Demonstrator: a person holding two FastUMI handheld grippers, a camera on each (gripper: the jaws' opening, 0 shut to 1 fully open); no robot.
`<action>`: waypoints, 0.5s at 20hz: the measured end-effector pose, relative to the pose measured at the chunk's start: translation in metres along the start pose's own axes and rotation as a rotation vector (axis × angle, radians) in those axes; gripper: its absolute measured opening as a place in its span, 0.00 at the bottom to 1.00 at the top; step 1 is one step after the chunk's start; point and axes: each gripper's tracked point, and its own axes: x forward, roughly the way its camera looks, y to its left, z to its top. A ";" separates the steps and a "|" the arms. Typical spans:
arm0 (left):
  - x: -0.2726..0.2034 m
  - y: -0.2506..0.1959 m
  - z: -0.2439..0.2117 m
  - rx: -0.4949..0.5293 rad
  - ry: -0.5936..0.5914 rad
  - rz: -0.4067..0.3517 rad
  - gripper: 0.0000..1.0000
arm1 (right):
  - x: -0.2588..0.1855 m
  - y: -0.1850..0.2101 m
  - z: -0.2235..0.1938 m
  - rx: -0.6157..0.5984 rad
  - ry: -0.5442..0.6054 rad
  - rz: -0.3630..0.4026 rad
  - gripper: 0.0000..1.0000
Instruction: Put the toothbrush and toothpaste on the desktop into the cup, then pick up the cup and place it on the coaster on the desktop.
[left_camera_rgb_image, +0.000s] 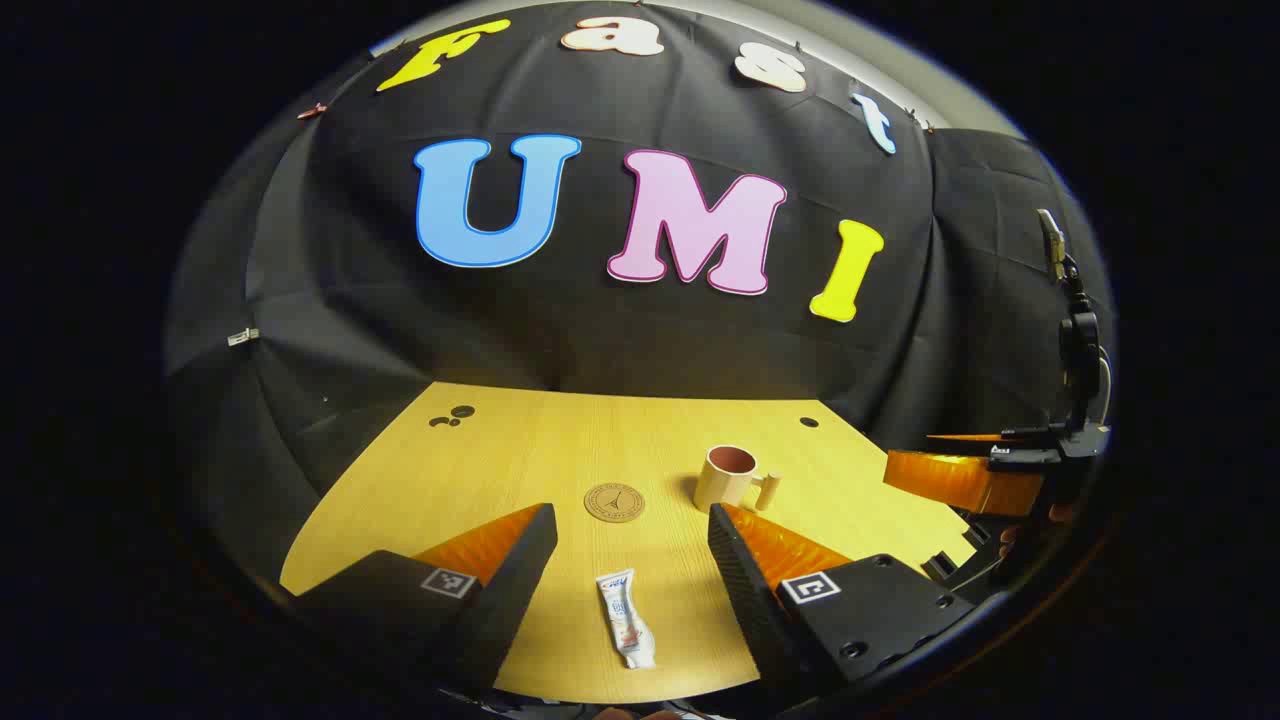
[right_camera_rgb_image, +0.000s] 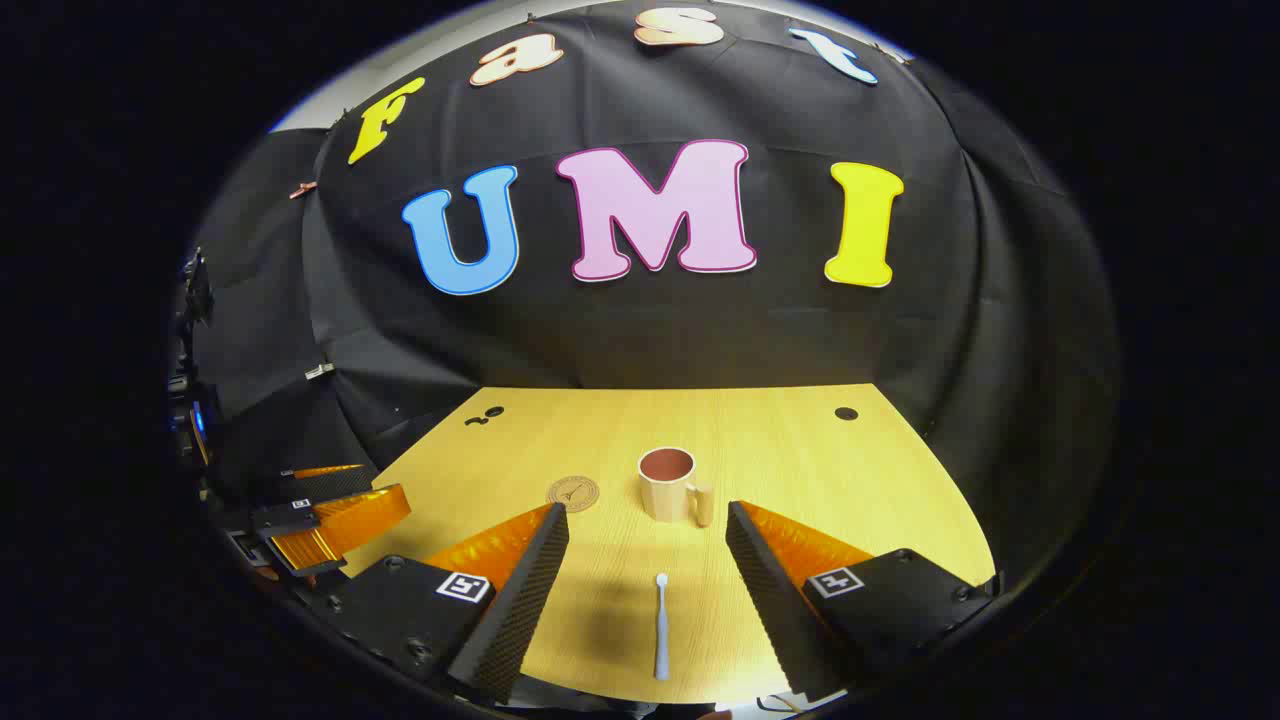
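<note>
Nothing done yet | toothpaste (left_camera_rgb_image: 627, 630) and toothbrush (right_camera_rgb_image: 661, 625) lie on desk (right_camera_rgb_image: 800, 450) | cup (right_camera_rgb_image: 670, 484) empty, off coaster (right_camera_rgb_image: 573, 493) | left claw (left_camera_rgb_image: 630, 560), right claw (right_camera_rgb_image: 648, 560) spread wide, empty

No legible text anywhere. Toothpaste (left_camera_rgb_image: 626, 618): blue logo and small print on tube, too small to make out. Coaster (left_camera_rgb_image: 614, 502): round emblem with ring of lettering around tower-like mark, unreadable; same in right gripper view (right_camera_rgb_image: 572, 493). Left tongs (left_camera_rgb_image: 632, 560): square black-and-white fiducial marker on each finger, no characters. Right tongs (right_camera_rgb_image: 648, 555): same type of markers, one per finger. Cup (right_camera_rgb_image: 671, 484), toothbrush (right_camera_rgb_image: 661, 625): no markings visible.
</note>
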 end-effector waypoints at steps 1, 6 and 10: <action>0.001 0.000 -0.002 0.002 0.004 -0.001 0.95 | 0.001 -0.001 -0.002 0.000 0.008 0.000 0.98; 0.003 -0.002 -0.005 0.011 0.014 -0.002 0.95 | 0.001 -0.003 -0.006 0.003 0.018 0.000 0.98; 0.003 -0.004 -0.007 0.010 0.021 -0.004 0.95 | 0.001 -0.003 -0.006 0.008 0.019 -0.002 0.98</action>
